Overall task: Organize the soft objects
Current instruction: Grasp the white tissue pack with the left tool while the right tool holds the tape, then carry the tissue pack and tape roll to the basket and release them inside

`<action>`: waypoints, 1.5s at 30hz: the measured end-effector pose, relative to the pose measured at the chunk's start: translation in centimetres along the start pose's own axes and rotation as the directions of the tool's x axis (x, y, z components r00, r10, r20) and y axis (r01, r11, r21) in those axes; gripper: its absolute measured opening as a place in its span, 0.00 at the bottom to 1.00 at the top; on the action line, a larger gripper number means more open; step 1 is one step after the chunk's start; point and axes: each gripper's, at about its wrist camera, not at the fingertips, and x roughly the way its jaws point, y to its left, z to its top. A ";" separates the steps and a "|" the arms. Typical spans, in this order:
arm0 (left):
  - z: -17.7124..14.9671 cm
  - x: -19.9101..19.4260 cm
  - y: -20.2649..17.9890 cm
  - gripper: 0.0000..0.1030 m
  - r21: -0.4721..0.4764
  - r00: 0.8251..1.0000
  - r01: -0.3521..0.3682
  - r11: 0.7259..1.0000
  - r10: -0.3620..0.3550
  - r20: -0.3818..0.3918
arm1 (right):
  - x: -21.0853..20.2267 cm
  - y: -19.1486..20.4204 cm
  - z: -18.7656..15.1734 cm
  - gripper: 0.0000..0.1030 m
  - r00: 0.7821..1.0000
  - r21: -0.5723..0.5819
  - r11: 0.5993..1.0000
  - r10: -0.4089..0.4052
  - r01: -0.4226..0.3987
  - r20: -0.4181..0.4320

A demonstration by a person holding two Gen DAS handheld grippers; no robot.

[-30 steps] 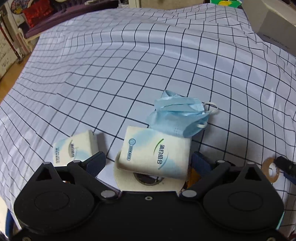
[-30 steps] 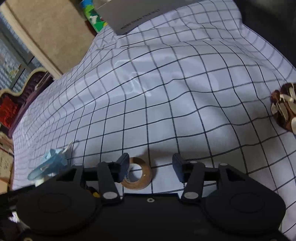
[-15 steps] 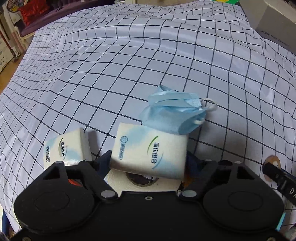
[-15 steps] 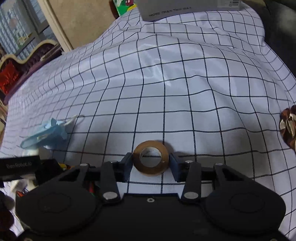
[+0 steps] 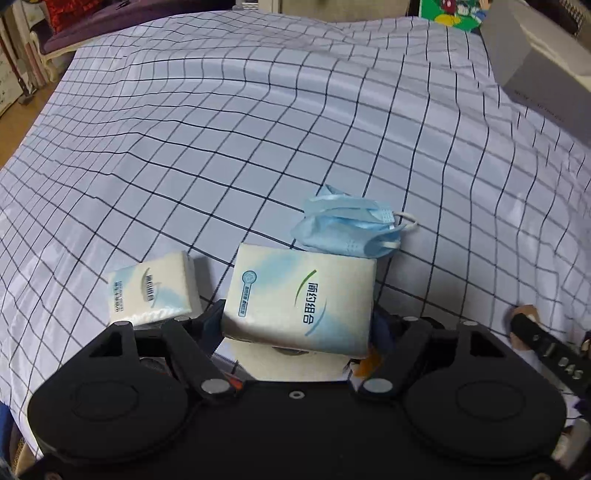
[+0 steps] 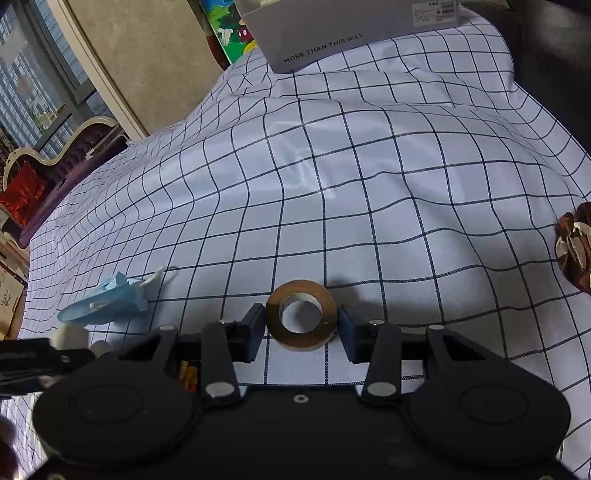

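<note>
Tissue pack (image 5: 299,302) now lifted, left gripper (image 5: 297,325) closing on it

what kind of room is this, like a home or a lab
Most likely a lived-in home room. A checked cloth covers a soft, uneven surface, perhaps a bed. Behind it stand an ornate sofa with a red cushion, a window onto tall buildings, and a cartoon picture.
</note>
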 end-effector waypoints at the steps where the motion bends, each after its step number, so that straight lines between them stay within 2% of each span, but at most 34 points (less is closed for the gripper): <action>1: 0.1 -0.4 0.2 0.70 -0.008 1.000 0.007 1.000 -0.007 0.001 | 0.0 0.0 0.0 0.41 1.000 0.001 1.000 0.002 -0.002 0.002; 7: -0.1 -2.9 0.6 0.70 -0.018 0.999 -0.004 1.000 0.005 0.039 | 0.1 -0.1 0.0 0.41 1.000 0.002 1.000 0.002 -0.002 -0.001; 12: -1.9 -5.1 2.0 0.70 -0.036 0.998 -0.034 0.999 0.036 0.060 | 0.3 0.2 -0.2 0.41 1.000 -0.011 1.000 -0.007 0.007 -0.006; 18: -5.7 -8.2 5.9 0.70 -0.121 0.997 -0.049 0.991 0.056 0.060 | 0.5 0.9 -0.5 0.41 1.000 -0.045 0.999 -0.027 0.026 -0.009; 23: -9.8 -10.3 10.2 0.70 -0.212 0.992 -0.095 0.973 0.110 0.058 | 0.4 1.7 -1.0 0.41 0.999 -0.077 0.996 -0.042 0.043 0.004; 27: -13.7 -11.5 13.8 0.70 -0.291 0.983 -0.157 0.944 0.177 0.044 | 0.0 2.1 -1.3 0.41 0.999 -0.096 0.994 -0.043 0.045 0.029; 32: -18.9 -11.9 17.9 0.70 -0.389 0.968 -0.233 0.891 0.252 -0.004 | -0.5 2.8 -1.8 0.41 0.995 -0.117 0.991 -0.055 0.064 0.084; 38: -24.8 -11.4 21.6 0.70 -0.464 0.916 -0.385 0.798 0.391 -0.087 | -2.4 4.0 -2.8 0.41 0.979 -0.141 0.988 -0.033 0.062 0.201; 42: -28.5 -11.3 24.2 0.70 -0.535 0.926 -0.366 0.762 0.358 -0.124 | -4.8 5.5 -4.6 0.41 0.941 -0.185 0.981 0.007 0.060 0.339; 45: -30.5 -11.1 25.1 0.70 -0.561 0.924 -0.369 0.742 0.356 -0.137 | -7.8 6.8 -6.8 0.41 0.886 -0.225 0.974 0.074 0.034 0.457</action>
